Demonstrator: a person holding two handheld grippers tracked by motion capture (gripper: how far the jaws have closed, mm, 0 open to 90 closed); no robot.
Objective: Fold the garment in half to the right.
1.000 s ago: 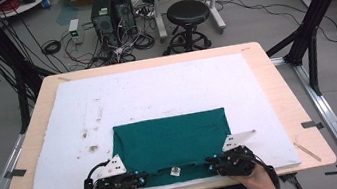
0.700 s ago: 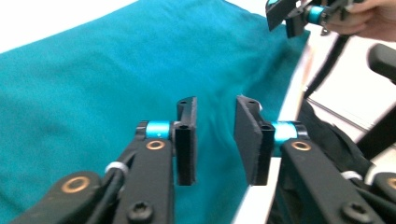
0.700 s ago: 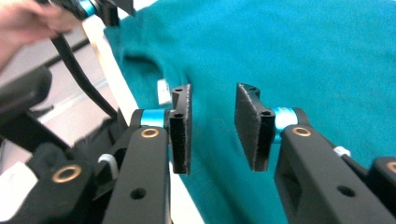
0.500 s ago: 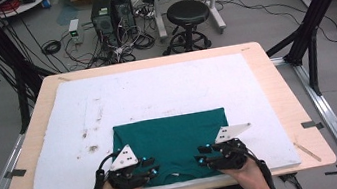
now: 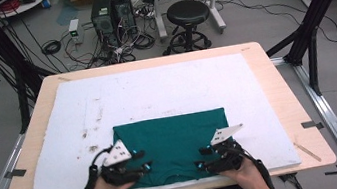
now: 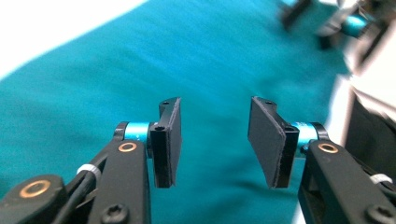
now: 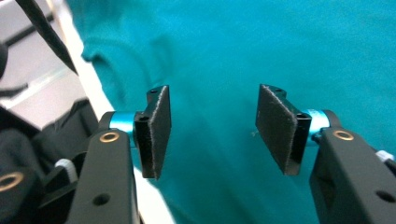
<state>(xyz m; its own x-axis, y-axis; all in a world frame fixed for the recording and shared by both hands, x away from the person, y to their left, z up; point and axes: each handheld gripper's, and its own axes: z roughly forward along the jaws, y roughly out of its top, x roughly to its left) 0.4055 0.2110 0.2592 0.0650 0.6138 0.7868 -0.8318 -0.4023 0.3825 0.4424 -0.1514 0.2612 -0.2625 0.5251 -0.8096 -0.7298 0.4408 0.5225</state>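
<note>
Now green cloth (image 5: 173, 139) folded flat on white mat (image 5: 156, 91) near table's front edge, left gripper (image 5: 134, 169) and right gripper (image 5: 206, 162) above its near corners, both jaws just opening, apart, nothing between them.

A dark teal green garment (image 5: 172, 142), apparently a T-shirt, lies folded flat into a wide rectangle on the near half of the white mat (image 5: 156, 91) that covers the counter, its near edge close to the mat's front edge. Its surface is smooth, with straight far and side edges. In the right gripper view, a rounded, thicker fold of the same fabric curls along one edge beside the white mat, and the cloth lies loose, gripped by nothing.
</note>
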